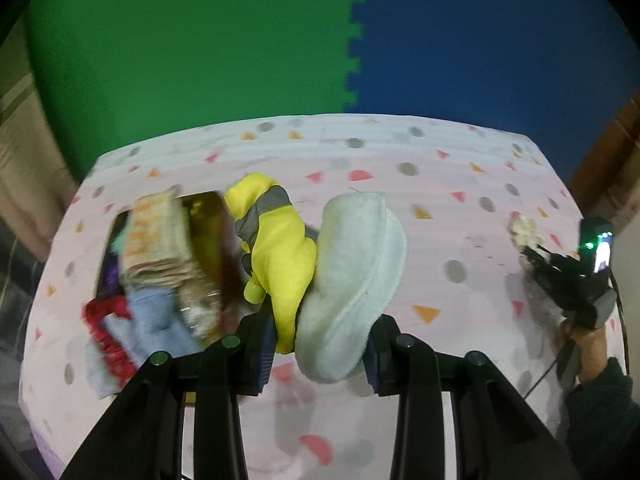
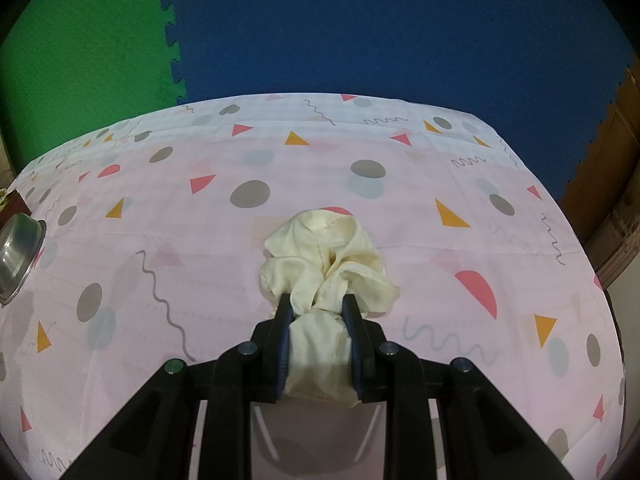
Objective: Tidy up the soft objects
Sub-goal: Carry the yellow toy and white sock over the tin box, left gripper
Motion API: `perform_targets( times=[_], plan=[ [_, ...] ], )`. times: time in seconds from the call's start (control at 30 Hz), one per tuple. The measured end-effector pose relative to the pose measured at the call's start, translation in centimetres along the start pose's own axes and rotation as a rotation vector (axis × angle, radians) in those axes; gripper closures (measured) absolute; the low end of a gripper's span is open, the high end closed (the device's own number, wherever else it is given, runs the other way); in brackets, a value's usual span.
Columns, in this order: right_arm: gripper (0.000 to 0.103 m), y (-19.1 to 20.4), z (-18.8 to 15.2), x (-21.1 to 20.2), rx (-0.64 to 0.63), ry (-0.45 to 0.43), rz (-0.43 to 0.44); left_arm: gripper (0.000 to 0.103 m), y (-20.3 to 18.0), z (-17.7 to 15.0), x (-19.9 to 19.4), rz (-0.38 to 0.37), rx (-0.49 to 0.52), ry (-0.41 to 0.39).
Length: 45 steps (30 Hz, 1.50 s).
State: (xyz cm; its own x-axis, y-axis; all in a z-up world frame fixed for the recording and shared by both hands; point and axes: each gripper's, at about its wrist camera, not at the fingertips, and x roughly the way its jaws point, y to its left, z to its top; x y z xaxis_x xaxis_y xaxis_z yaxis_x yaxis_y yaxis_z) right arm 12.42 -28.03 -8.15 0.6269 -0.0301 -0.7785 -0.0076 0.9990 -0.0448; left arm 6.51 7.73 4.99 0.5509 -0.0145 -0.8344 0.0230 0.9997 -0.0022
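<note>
Both of my grippers pinch soft things over the bench.

Nearest my left camera, the left gripper (image 1: pixel 320 344) angles steeply down, its fingers (image 1: pixel 262 348) pinching a yellow garment (image 1: pixel 282 256) and a pale green cloth (image 1: pixel 352 276) above the patterned bench (image 1: pixel 460 184); a box of folded clothes (image 1: pixel 160 264) lies left. My right gripper (image 2: pixel 318 340), held by a hand (image 1: pixel 592 348), points down, squeezing a cream cloth (image 2: pixel 324 264) whose free end rests on the bench.
</note>
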Motion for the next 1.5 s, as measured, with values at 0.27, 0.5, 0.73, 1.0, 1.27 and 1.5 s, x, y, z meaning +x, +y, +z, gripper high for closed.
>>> perform_targets(
  times=[0.27,0.5,0.73,1.0,1.27,1.5],
  plan=[
    [0.078,0.1,0.0,0.0,-0.007,0.0,-0.006,0.07,5.3,-0.8,-0.9,0.018,-0.105,0.002],
    [0.078,0.2,0.0,0.0,-0.014,0.0,-0.017,0.07,6.6,-0.7,-1.6,0.007,-0.125,-0.02],
    [0.078,0.3,0.0,-0.1,-0.015,0.0,-0.019,0.07,8.1,-0.6,-1.6,0.048,-0.142,-0.023],
    [0.078,0.3,0.0,0.0,-0.015,-0.001,-0.019,0.07,11.7,-0.6,-1.2,0.157,-0.176,-0.024],
    [0.078,0.2,0.0,0.0,-0.015,-0.001,-0.02,0.07,14.2,-1.2,-0.1,0.193,-0.182,-0.007],
    [0.078,0.2,-0.1,0.0,-0.016,-0.001,-0.022,0.07,15.2,-2.1,1.3,0.199,-0.181,0.005]
  ],
)
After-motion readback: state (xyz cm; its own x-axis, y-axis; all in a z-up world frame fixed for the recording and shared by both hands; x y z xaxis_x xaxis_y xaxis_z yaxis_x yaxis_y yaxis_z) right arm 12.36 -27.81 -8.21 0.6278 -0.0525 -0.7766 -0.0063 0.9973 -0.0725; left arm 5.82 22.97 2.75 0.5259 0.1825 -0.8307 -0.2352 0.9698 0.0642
